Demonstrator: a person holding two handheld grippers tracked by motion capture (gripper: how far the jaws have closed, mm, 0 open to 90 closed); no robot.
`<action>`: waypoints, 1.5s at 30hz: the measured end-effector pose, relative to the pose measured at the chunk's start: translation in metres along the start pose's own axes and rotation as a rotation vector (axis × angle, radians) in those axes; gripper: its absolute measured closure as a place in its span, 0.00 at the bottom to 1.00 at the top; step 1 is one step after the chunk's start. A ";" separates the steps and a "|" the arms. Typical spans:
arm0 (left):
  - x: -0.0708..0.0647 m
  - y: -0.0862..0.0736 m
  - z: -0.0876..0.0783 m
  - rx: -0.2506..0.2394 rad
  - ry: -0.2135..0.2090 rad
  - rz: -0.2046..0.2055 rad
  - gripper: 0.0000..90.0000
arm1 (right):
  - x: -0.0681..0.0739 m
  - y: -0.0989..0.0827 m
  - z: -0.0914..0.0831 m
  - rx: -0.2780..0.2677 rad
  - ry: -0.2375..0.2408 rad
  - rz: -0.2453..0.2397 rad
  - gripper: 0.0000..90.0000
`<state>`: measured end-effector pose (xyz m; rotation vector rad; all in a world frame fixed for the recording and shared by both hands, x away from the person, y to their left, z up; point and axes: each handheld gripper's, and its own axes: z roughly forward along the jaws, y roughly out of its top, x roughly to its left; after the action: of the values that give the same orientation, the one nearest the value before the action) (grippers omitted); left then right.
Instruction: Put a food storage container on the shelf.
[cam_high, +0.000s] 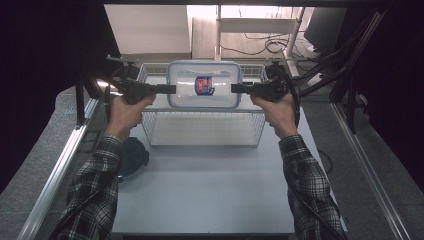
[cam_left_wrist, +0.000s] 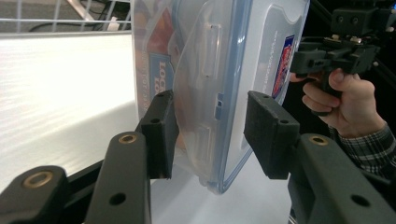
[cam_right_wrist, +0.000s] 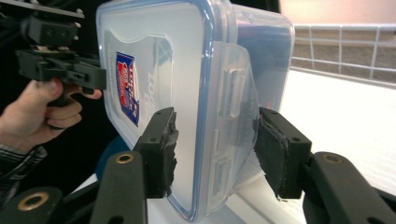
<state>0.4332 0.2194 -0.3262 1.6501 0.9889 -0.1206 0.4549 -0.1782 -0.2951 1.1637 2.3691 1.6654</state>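
The person holds a clear plastic container (cam_high: 204, 84) with a blue-edged lid up in the air between both hands, above the wire basket (cam_high: 202, 127) that stands at the far middle of the white surface (cam_high: 200, 190). Its lid faces up toward the high view and carries a red and blue label (cam_high: 204, 85).

The left tongs (cam_high: 172, 89) grip the container's left end. In the left gripper view the container's edge and side latch sit between the two pads; the left pad (cam_left_wrist: 161, 133) lies against the container wall, while the right pad (cam_left_wrist: 268, 133) seems a little off the lid, so I cannot tell whether the clamp is firm.

The right tongs (cam_high: 235, 89) take the container's right end. In the right gripper view the rim and latch flap pass between the pads, which are worn and ragged, and both stand close against the plastic.

A dark round lid (cam_high: 134, 156) lies on the surface near the left forearm.
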 end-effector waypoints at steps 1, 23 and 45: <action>0.001 0.000 0.001 -0.001 0.004 -0.006 0.61 | -0.003 -0.001 0.004 0.009 -0.011 0.005 0.54; 0.007 0.000 0.015 0.026 0.062 -0.014 0.50 | -0.012 0.001 0.015 -0.008 -0.024 0.055 0.49; 0.006 -0.001 0.029 0.033 0.160 0.039 0.38 | -0.033 0.004 0.031 0.030 -0.046 0.272 0.22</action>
<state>0.4482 0.1981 -0.3396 1.7289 1.0794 0.0211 0.4941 -0.1716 -0.3175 1.5734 2.3020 1.6555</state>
